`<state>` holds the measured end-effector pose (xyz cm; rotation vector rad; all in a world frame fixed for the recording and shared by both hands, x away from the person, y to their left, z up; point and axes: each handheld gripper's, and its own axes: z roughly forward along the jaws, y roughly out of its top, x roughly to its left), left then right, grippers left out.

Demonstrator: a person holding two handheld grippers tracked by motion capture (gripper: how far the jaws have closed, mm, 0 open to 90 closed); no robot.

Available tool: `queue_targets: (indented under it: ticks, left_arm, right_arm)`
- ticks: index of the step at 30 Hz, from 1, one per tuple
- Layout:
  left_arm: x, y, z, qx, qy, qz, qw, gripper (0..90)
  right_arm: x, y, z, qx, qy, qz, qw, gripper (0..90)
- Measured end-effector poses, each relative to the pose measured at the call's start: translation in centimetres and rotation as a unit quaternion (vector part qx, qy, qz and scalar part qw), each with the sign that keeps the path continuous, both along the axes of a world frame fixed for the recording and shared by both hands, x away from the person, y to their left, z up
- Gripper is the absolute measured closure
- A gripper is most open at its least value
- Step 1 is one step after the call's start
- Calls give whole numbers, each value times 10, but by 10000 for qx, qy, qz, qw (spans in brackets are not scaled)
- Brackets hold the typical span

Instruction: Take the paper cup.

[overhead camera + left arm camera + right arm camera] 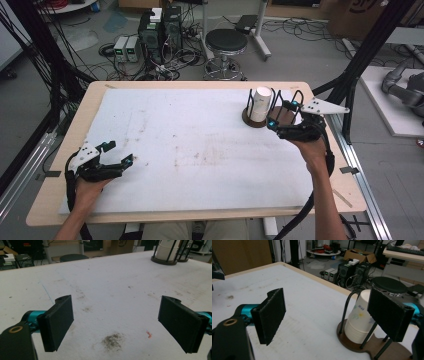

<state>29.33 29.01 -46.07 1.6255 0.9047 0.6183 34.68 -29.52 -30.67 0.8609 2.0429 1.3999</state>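
At the far right of the table (60, 150), the stack of paper cups (260, 103) sat in its wire holder (255, 120) beside the right gripper (284, 116), jaws apart and empty, seemingly poised to pick one, while the left gripper (116, 154) waited agape near left.

You get soft, even room light from overhead, bright enough on the white counter (200, 145), with only faint shadows under your hands. All three pictures look soft and slightly grainy. In the gripper views the far background blurs and the paper cups (168, 249) wash out pale. The high view bends straight lines at its edges, and its corners sit dimmer.
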Motion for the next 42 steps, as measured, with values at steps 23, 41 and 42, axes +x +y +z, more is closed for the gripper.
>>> queue_targets:
  ticks: [23,41,42]
  left_arm:
    - [0,-1,0,77,-1,18,10000,129]
    - [0,-2,0,103,6,24,9999,129]
    - [0,-2,0,104,8,26,9999,129]
  right_arm:
    - [57,-18,49,-727,94,18,9973,154]
    - [113,-14,56,-1322,530,375,9891,155]
    - [119,-13,56,-1351,571,438,9882,155]
